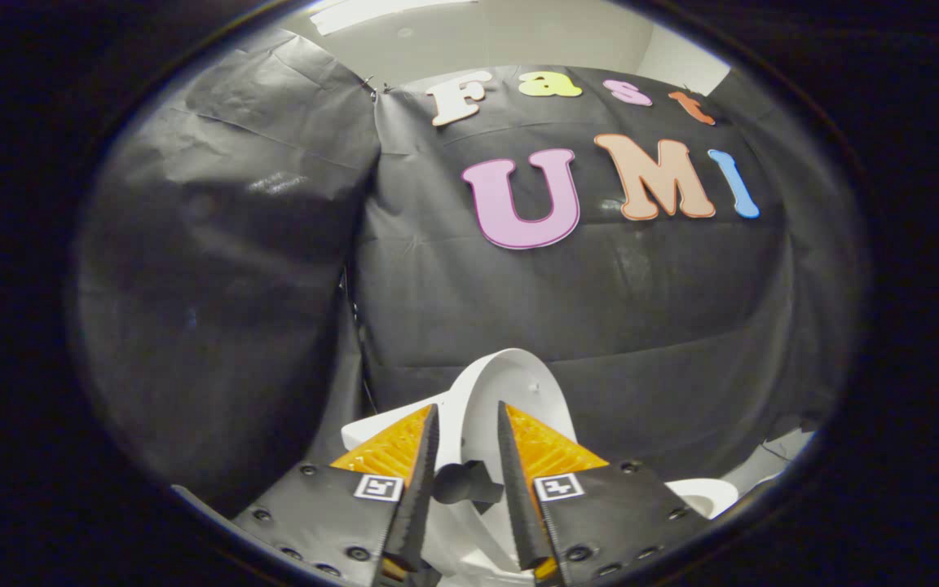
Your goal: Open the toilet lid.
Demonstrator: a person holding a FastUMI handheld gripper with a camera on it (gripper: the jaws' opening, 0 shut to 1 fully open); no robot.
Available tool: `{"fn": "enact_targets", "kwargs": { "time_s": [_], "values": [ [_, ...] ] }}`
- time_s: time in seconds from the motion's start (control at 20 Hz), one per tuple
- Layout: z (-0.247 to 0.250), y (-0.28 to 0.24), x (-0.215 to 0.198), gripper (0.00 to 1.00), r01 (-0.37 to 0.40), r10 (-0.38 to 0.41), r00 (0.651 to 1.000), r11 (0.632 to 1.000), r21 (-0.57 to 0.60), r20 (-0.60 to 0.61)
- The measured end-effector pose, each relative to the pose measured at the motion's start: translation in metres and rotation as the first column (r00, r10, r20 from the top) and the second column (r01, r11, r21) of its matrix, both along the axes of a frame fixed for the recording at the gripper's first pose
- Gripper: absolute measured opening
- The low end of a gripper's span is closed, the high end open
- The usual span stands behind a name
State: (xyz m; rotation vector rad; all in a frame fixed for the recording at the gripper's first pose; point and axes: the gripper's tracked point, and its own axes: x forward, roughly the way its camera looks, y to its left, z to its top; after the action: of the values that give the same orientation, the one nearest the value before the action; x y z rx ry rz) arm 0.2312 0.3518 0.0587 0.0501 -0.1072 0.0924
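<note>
One toilet lid (510,391) is seen, raised at twelve o'clock from the fingers. One toilet bowl rim (702,493) is counted at three o'clock. One gripper (469,432) is counted, with two fingers (421,456) held slightly apart. Two square markers (378,487) are counted on them.

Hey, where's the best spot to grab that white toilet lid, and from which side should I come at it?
Take the toilet lid by the small dark handle on its near face. The lid stands raised, nearly upright, with the handle sticking out toward the claw, whose fingers sit open on either side of it. So come straight from the front and close on it.
</note>
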Motion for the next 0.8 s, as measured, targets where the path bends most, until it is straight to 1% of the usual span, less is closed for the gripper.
{"fn": "enact_targets", "kwargs": {
  "time_s": [0.1,0.25,0.35,0.55,0.8],
  "values": [
    [0.0,-0.027,-0.006,0.47,0.027,-0.027,1.0,1.0,-0.012,0.0],
    [-0.005,-0.069,-0.012,0.69,0.038,-0.038,0.999,0.999,-0.008,-0.035],
    [-0.01,-0.104,-0.017,0.84,0.065,-0.066,0.996,0.997,-0.03,-0.057],
    [-0.017,-0.169,-0.032,0.84,0.11,-0.118,0.988,0.991,-0.081,-0.097],
    [-0.014,-0.241,-0.058,0.84,0.147,-0.158,0.982,0.984,-0.105,-0.102]
  ]
}}
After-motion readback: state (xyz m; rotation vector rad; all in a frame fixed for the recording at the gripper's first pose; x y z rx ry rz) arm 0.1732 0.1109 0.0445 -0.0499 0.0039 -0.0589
